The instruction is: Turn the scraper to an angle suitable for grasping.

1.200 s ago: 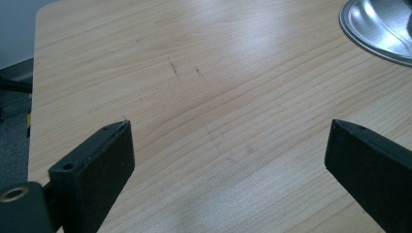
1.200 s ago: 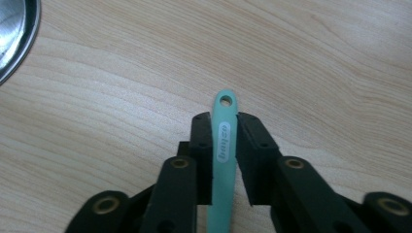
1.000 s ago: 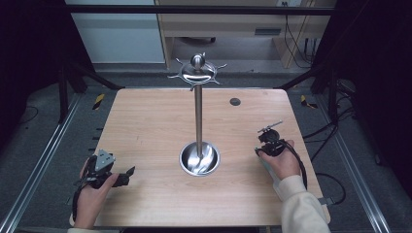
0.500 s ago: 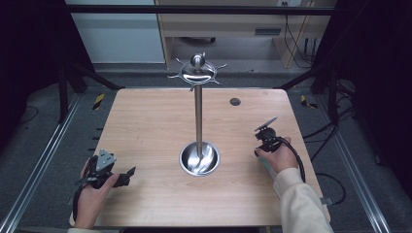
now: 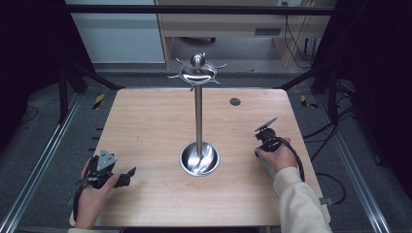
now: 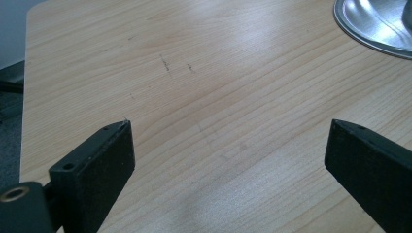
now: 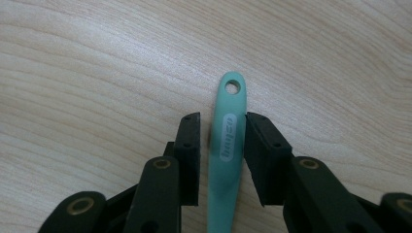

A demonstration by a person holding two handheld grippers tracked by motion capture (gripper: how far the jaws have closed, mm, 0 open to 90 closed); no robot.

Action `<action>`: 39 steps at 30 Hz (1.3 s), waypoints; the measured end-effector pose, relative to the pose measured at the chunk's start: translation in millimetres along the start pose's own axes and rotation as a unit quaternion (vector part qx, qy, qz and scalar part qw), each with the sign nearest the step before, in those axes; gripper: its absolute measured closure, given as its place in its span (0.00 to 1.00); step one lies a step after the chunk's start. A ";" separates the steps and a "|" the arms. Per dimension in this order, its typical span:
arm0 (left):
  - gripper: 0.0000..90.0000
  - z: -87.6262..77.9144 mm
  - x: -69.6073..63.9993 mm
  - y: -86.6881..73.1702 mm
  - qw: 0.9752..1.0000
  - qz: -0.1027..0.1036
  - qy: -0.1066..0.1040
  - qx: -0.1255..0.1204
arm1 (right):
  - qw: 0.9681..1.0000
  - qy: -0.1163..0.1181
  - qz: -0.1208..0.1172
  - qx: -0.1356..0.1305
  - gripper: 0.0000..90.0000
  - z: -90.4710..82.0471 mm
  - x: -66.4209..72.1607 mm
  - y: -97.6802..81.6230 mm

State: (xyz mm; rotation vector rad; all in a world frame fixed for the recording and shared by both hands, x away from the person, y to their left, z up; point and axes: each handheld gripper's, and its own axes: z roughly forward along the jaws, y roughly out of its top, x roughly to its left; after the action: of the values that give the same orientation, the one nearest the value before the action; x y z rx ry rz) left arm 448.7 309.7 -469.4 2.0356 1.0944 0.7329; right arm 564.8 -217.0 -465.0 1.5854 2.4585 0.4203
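Closing on a mint-green utensil handle (image 7: 227, 145), the right gripper (image 7: 222, 141) is at the grasp step: its jaws have just been narrowing, and the handle lies lengthwise between them on the wooden table (image 5: 145, 126). In the right gripper view one jaw sits tight against the handle's side while a thin gap remains on the other, so the pads do not look fully pressed yet; I judge the grip unfinished. Handle has a hanging hole at its far end and pale lettering I cannot read; the working end is hidden under the gripper, so I cannot say what kind of utensil it is. In the high view the right gripper (image 5: 265, 133) is at the table's right side, well apart from the steel hook stand (image 5: 197, 116), whose round base sits mid-table and whose hooked crown stands high. Next move, as I judge it: finish the squeeze squarely, then lift without twisting, since the hole probably goes on a crown hook. Right hand low, knuckles over the tool, forearm coming in from the lower right. Left gripper (image 5: 109, 172) rests near the front left corner, jaws wide with bare wood between them, pointing toward the stand's base.
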 end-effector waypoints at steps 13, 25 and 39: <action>0.04 0.5 -0.7 -0.1 1.000 0.002 -0.002 0.002 | 1.000 0.000 0.005 0.006 0.81 1.3 -1.9 -0.5; 0.04 1.3 -1.5 0.1 1.000 0.004 -0.003 0.005 | 1.000 -0.002 0.008 0.005 0.81 4.0 -2.1 -0.8; 0.04 1.7 -1.5 -0.3 1.000 0.003 -0.005 0.006 | 1.000 0.001 0.002 -0.010 0.82 -6.6 3.6 0.5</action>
State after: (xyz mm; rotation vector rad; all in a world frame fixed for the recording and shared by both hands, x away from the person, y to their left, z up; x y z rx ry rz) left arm 449.0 307.9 -470.8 2.0516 1.0890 0.7204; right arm 561.7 -214.5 -458.6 1.5826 2.4450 0.4451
